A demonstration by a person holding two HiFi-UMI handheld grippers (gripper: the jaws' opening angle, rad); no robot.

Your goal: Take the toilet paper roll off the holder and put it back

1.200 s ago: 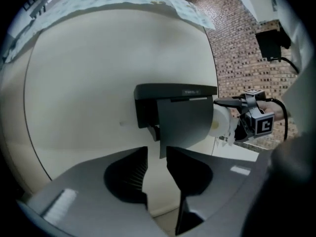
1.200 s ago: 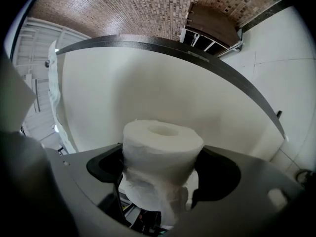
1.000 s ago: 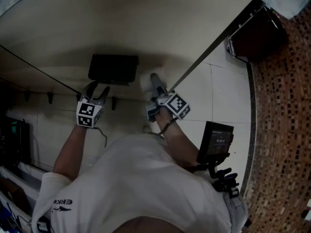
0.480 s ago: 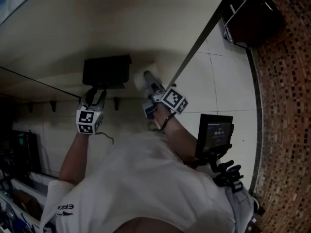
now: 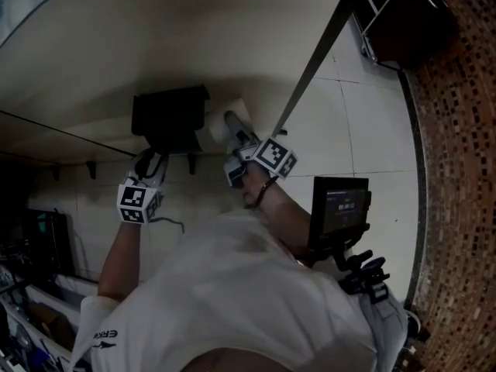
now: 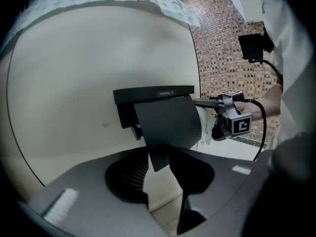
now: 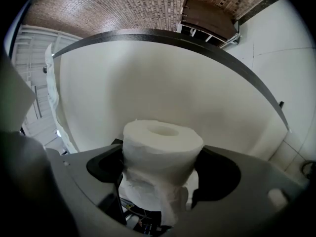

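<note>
In the head view, the black holder [image 5: 169, 117] sits just ahead of the left gripper [image 5: 151, 161], and the right gripper [image 5: 231, 122] has the toilet paper roll [image 5: 215, 130] beside it. In the left gripper view the jaws, which have just been closing, stand apart, and the lower corner of the holder's flap [image 6: 168, 125] shows between them, unpinched. In the right gripper view both jaws press against the roll's sides.
</note>
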